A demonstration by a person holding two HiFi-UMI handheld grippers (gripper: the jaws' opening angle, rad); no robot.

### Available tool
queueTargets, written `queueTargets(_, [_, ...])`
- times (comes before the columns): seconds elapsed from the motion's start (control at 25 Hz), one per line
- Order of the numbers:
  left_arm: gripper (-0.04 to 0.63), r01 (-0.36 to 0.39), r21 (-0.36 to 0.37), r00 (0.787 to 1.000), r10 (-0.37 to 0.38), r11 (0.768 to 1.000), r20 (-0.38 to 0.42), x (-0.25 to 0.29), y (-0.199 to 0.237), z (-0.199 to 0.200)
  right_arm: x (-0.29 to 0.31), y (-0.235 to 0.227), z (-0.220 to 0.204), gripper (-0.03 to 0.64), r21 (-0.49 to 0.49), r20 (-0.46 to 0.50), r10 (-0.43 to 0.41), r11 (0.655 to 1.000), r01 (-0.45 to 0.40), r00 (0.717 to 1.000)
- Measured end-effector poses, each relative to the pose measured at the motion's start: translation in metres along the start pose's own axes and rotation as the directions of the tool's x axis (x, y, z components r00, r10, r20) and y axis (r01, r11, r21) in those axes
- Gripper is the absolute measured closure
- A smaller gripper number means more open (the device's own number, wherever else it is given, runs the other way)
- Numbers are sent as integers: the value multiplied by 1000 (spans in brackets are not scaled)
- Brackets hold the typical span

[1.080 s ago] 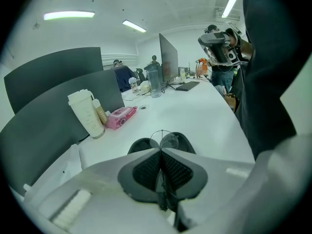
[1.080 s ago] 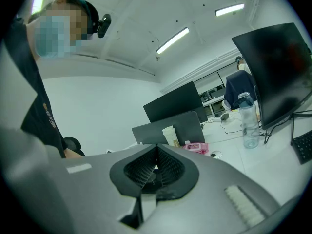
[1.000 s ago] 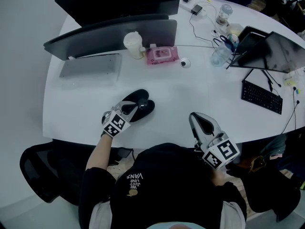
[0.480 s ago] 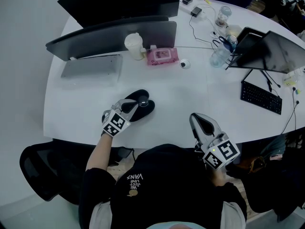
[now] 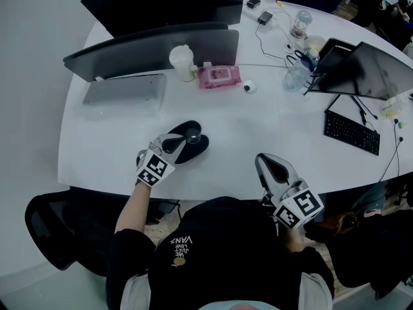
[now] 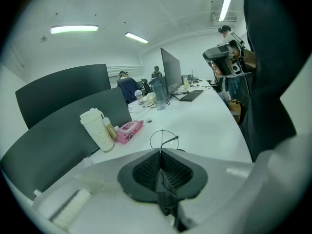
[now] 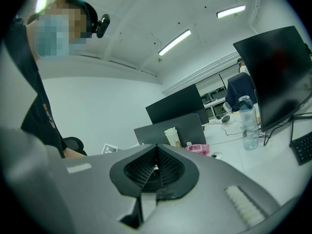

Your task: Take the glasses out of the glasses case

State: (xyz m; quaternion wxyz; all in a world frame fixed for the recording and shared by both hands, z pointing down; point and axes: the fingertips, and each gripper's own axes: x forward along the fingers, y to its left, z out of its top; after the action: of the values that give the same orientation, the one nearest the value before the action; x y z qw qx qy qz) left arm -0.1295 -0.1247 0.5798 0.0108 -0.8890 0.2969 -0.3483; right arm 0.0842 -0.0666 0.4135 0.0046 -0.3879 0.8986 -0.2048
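Glasses [image 5: 193, 134] pinched in left claw [image 5: 181, 142] over case [image 5: 197, 149], right claw [image 5: 272, 165] pressed together, empty, by table [image 5: 258, 121] edge.

Pretty even, cool office light from the ceiling tubes [image 6: 74, 29], only soft shadows on the white desk [image 5: 258, 121]. Gripper views: heavy fisheye, dark corners, blurry foreground.

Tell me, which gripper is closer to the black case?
Left. The left gripper is over the case, jaws shut on the glasses. The right gripper is well off to the case's right, at the table's near edge, shut and empty.
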Motion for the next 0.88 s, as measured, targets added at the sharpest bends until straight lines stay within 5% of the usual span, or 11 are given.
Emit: queueTargets(0.88, [589,-88,16,980,83,996,182,-36,6,64,-11,15,8,618,-42,12,2,999,-2,1000])
